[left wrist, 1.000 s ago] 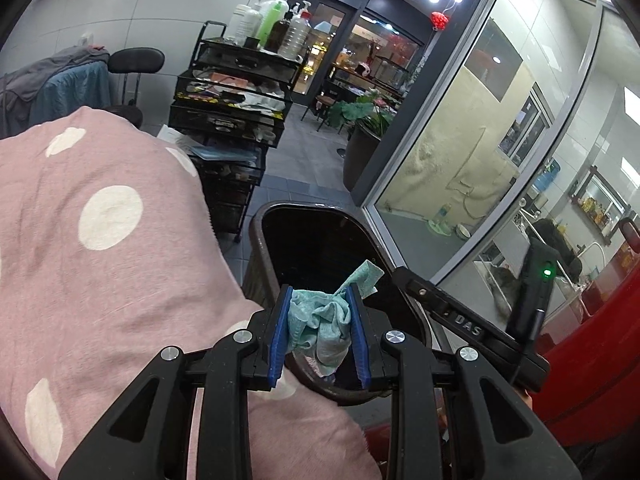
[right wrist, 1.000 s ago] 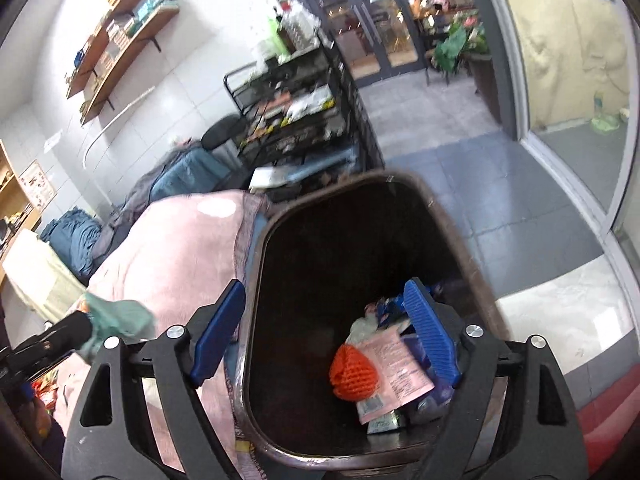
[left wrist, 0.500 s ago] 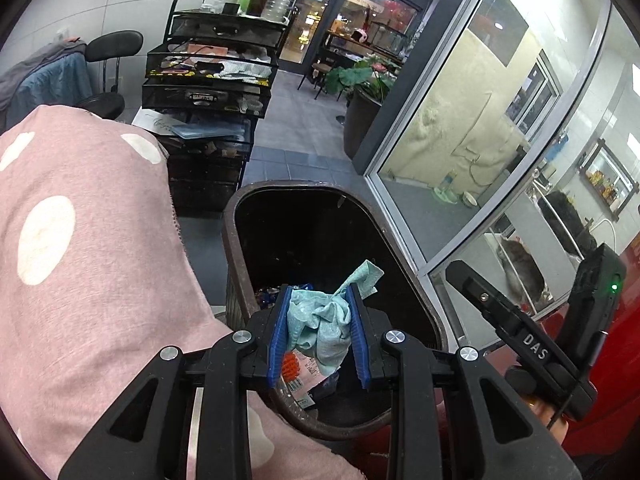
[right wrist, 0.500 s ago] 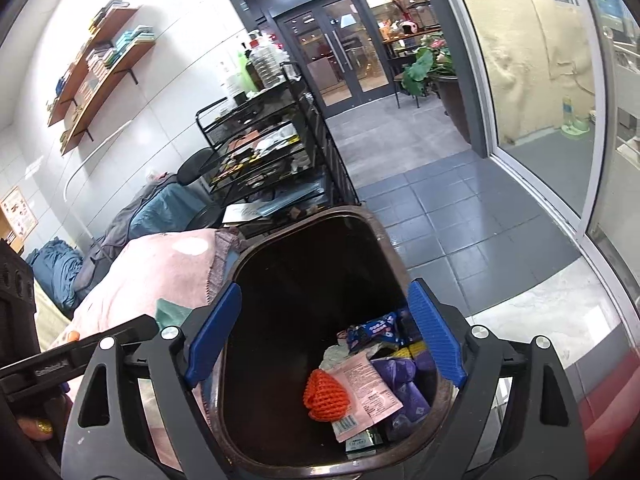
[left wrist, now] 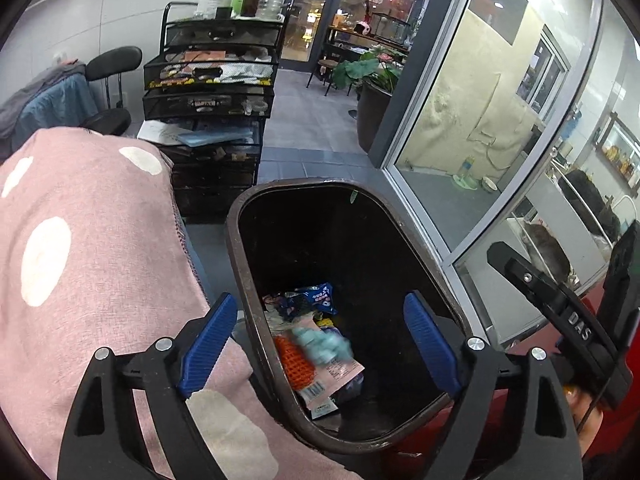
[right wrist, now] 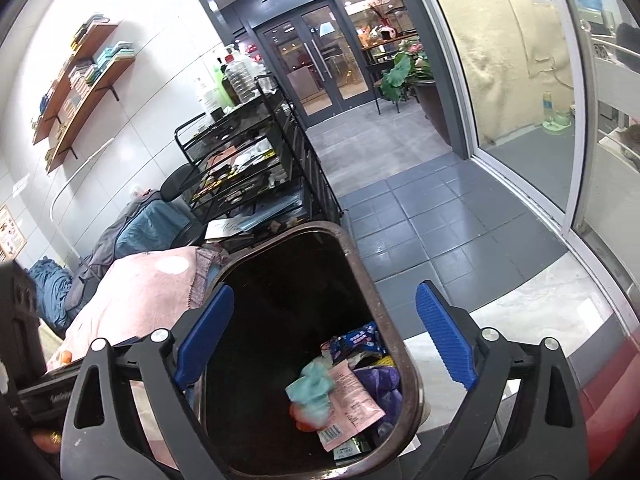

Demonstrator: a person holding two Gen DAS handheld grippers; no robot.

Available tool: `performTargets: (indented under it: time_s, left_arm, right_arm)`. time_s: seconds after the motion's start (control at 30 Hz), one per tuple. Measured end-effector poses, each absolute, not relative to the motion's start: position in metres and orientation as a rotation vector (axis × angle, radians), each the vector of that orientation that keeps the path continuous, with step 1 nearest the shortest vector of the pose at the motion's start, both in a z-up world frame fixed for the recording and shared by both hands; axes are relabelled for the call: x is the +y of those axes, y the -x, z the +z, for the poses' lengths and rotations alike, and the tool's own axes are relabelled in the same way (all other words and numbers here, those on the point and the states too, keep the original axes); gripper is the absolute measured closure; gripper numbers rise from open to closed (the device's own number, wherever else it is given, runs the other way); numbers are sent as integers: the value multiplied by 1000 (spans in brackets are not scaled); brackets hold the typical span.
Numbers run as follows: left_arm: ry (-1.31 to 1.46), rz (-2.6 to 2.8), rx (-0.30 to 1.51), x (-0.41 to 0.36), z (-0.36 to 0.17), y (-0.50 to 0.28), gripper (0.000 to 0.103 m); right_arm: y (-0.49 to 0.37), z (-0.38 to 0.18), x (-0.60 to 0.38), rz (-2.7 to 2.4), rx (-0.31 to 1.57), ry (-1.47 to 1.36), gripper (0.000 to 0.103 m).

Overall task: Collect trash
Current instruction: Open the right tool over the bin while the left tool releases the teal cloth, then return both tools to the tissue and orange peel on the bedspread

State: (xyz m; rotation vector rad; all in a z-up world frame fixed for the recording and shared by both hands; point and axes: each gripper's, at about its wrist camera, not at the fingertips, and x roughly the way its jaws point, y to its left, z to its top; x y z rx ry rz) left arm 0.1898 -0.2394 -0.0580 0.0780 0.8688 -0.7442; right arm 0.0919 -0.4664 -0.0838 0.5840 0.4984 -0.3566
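A dark brown bin (left wrist: 240, 256) (right wrist: 404, 364) stands open below both grippers. A crumpled teal tissue (left wrist: 322, 342) (right wrist: 314, 388), blurred, lies free among the trash inside: an orange net (left wrist: 294, 358), a pink packet (right wrist: 354, 404) and a blue wrapper (left wrist: 316, 300). My left gripper (left wrist: 318, 338) hangs over the bin's left rim, its jaws opening wide, nothing pressed between the blue pads. My right gripper (right wrist: 324, 334) is over the bin too, jaws opening, only the bin's mouth showing between them.
A pink dotted blanket (left wrist: 88, 264) lies against the bin's left side. A black mesh cart (left wrist: 216, 92) with bottles stands behind, a black chair (left wrist: 108, 92) beside it. Glass wall (left wrist: 480, 128) on the right, grey tiled floor (right wrist: 420, 220) beyond the bin.
The left gripper, shut on the teal tissue before, has opened; the tissue has dropped into the bin. Both grippers have shifted over the bin, and the right jaws have widened a little.
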Motion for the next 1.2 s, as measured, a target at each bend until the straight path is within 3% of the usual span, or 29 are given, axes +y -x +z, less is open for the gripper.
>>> performTargets:
  time_s: [0.5, 1.2]
  left_arm:
    - [-51, -782, 727, -207, -28, -146, 6]
    - [65, -556, 648, -93, -23, -120, 5]
  right_arm:
    - [-98, -90, -455, -304, 534, -579, 8]
    - [-113, -59, -332, 19, 553, -434, 8]
